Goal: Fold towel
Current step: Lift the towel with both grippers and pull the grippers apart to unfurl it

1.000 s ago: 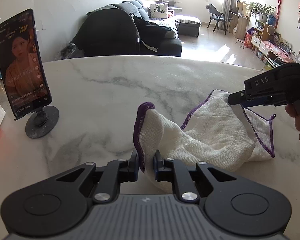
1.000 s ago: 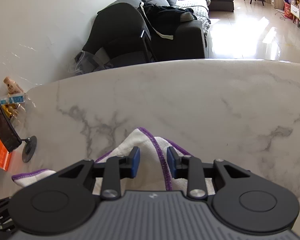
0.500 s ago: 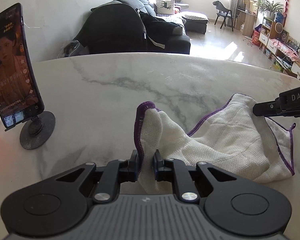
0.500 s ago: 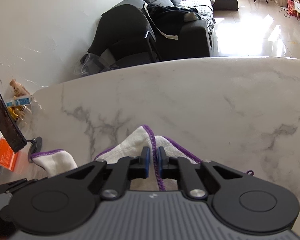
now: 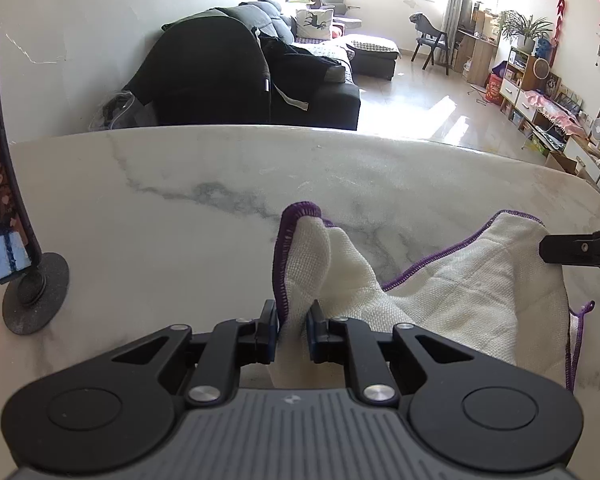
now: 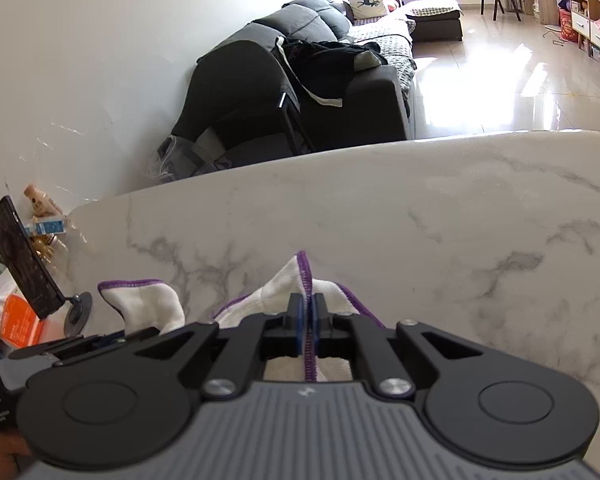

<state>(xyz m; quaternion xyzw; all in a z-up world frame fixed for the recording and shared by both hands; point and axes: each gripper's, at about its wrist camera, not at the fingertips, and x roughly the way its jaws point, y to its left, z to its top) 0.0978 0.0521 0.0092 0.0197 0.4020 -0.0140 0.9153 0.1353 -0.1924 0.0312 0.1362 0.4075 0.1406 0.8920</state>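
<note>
A white towel (image 5: 452, 292) with purple stitched edges lies crumpled on the marble table (image 5: 180, 208). My left gripper (image 5: 292, 330) is shut on one towel corner, which stands up between its fingers. My right gripper (image 6: 308, 318) is shut on another corner, the purple hem (image 6: 307, 280) running straight through the jaws. In the left wrist view the right gripper (image 5: 576, 246) shows as a black bar at the towel's far right. From the right wrist camera, the left gripper (image 6: 88, 344) sits low left, with its towel corner (image 6: 144, 300) poking up.
A phone on a round stand (image 5: 4, 216) is at the table's left, with an orange box (image 6: 18, 320) and small bottles (image 6: 40, 208) nearby. Beyond the far table edge are a dark sofa (image 5: 240, 76) and living room floor.
The right gripper closed onto the towel's purple-edged corner. Both grippers rose a little, lifting their corners, and the right gripper drew farther right in the left view.
</note>
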